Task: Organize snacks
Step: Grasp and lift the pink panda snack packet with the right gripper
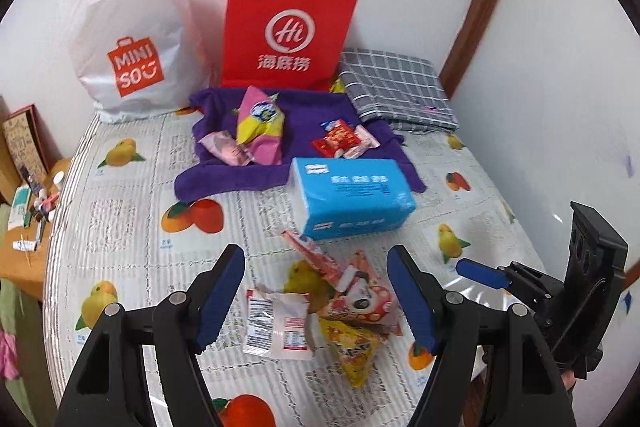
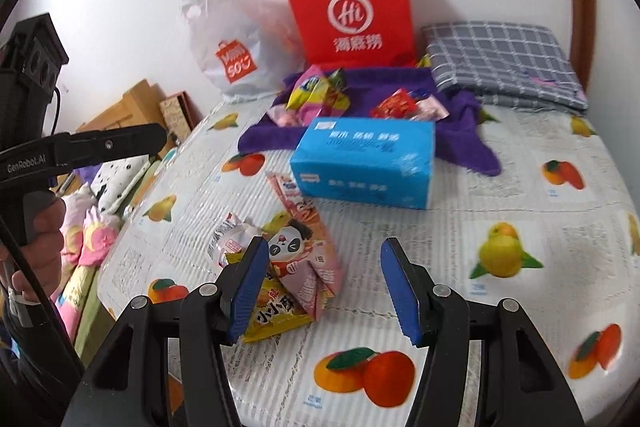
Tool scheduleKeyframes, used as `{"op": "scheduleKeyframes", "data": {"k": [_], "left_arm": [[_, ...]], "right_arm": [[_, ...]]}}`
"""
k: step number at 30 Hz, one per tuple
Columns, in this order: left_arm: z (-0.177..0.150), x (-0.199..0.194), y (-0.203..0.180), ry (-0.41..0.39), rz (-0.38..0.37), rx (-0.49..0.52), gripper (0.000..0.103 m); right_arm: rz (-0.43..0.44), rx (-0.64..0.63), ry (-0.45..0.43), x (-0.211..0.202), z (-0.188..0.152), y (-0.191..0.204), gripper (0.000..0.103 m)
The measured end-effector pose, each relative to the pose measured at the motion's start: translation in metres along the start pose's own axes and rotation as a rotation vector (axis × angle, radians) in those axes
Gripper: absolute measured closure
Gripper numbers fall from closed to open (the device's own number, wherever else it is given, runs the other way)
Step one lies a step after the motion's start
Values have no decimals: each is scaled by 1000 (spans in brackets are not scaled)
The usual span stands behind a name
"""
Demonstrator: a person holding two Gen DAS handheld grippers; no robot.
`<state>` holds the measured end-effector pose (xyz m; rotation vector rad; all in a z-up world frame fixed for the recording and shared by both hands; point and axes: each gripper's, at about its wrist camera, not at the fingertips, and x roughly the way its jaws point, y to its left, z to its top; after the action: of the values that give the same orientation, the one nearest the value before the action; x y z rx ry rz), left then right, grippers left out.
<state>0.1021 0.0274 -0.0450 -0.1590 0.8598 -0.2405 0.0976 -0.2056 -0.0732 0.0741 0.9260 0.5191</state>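
A loose pile of snacks lies near the table's front: a pink panda packet, a yellow packet, a white packet and a long pink packet. My left gripper hovers open over the pile, which shows between its fingers untouched. My right gripper is open just right of the pile, its left finger in front of the yellow packet. More snacks rest on a purple towel: a yellow-pink packet and red packets.
A blue tissue pack lies between pile and towel. A red paper bag and a white shopping bag stand against the wall. Folded plaid cloth sits back right. A cluttered side table stands left.
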Motion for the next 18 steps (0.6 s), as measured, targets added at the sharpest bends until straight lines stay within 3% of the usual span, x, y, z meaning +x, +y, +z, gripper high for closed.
{"op": "scheduleKeyframes", "data": {"k": [13, 18], "left_arm": [[-20, 31, 36, 57, 24, -79, 31], [-27, 37, 45, 73, 28, -95, 31]], "right_arm": [[112, -55, 146, 77, 2, 10, 45], [71, -113, 173, 98, 0, 20, 38]]}}
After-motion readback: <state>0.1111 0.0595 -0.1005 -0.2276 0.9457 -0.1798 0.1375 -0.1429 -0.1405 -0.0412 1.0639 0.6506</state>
